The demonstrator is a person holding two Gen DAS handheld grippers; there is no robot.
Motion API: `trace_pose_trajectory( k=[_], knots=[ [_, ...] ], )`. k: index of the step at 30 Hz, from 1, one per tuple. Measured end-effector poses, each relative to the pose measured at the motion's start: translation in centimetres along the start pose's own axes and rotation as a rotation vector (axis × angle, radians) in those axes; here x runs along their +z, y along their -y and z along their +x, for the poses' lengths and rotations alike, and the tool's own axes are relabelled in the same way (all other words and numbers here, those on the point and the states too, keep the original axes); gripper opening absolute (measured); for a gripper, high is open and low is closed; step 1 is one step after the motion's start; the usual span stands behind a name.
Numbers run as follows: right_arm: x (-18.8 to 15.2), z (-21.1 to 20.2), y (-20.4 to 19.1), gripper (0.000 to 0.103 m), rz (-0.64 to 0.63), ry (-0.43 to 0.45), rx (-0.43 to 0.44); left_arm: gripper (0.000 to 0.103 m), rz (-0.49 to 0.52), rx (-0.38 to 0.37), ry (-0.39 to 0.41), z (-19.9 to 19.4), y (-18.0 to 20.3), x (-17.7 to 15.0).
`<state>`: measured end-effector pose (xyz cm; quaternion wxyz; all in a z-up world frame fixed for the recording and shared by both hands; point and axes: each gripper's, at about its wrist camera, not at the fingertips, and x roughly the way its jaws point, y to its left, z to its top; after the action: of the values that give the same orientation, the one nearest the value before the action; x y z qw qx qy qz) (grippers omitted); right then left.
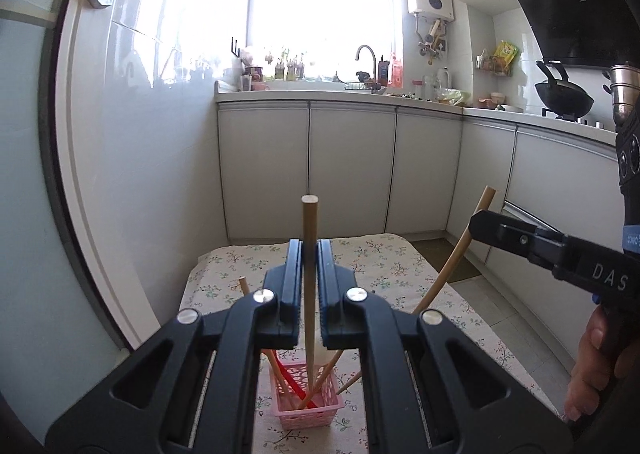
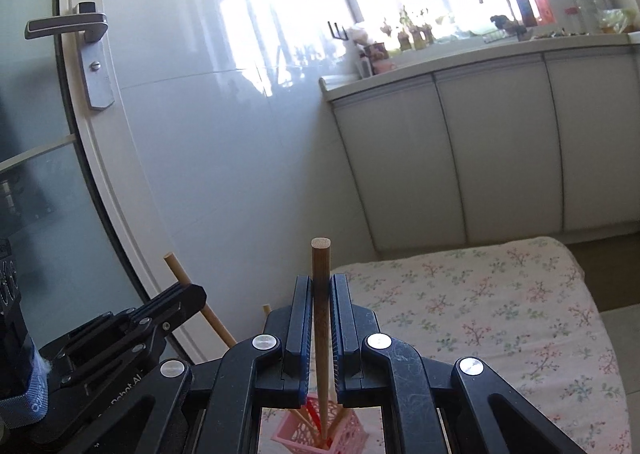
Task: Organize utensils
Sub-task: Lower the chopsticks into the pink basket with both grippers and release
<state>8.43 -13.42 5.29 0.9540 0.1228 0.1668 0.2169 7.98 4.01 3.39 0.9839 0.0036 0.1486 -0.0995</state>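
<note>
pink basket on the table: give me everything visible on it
The pink basket is small, rectangular and looks like plastic, with perforated lattice walls and a solid rim. It stands upright on the floral tablecloth, directly below both tongs. Several wooden sticks and red utensils lean inside it. The left tongs and right tongs each grip a wooden stick whose lower end reaches down into it. The right wrist view shows the same lattice. Its base is hidden.

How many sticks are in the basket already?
Done: several chopsticks and a red utensil stand in the pink basket. In hand: the left gripper and the right gripper each pinch a wooden chopstick, lower ends inside the basket. Left: letting go; nothing else lies visible on the floral tablecloth.
</note>
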Motion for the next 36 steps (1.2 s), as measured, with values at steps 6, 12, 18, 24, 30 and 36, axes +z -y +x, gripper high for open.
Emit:
trace_pose_trajectory(
  k=[6,12,18,24,30,36],
  knots=[
    [-1.1,2.2,0.2,0.007,0.008,-0.039,-0.013,0.008,-0.009,0.013,-0.042,1.5,-1.0,-0.8],
    [-2.0,3.8,0.4,0.007,0.001,-0.068,-0.027,0.008,-0.004,0.004,-0.103,3.0,-1.1,-1.6],
    [-2.6,5.1,1.0,0.007,0.01,-0.11,-0.041,0.008,0.013,0.002,-0.145,3.8,-0.7,-2.1],
    [-3.0,5.9,1.9,0.007,0.039,-0.134,-0.048,0.008,0.011,-0.002,-0.155,3.9,-0.4,-2.0],
    [-2.8,5.7,2.6,0.016,0.066,-0.145,-0.038,0.032,-0.006,0.008,-0.146,4.0,-0.6,-1.9],
    [-2.3,3.8,3.2,0.05,0.073,-0.12,-0.038,0.07,-0.057,0.012,-0.134,3.2,-1.0,-1.6]
  ],
)
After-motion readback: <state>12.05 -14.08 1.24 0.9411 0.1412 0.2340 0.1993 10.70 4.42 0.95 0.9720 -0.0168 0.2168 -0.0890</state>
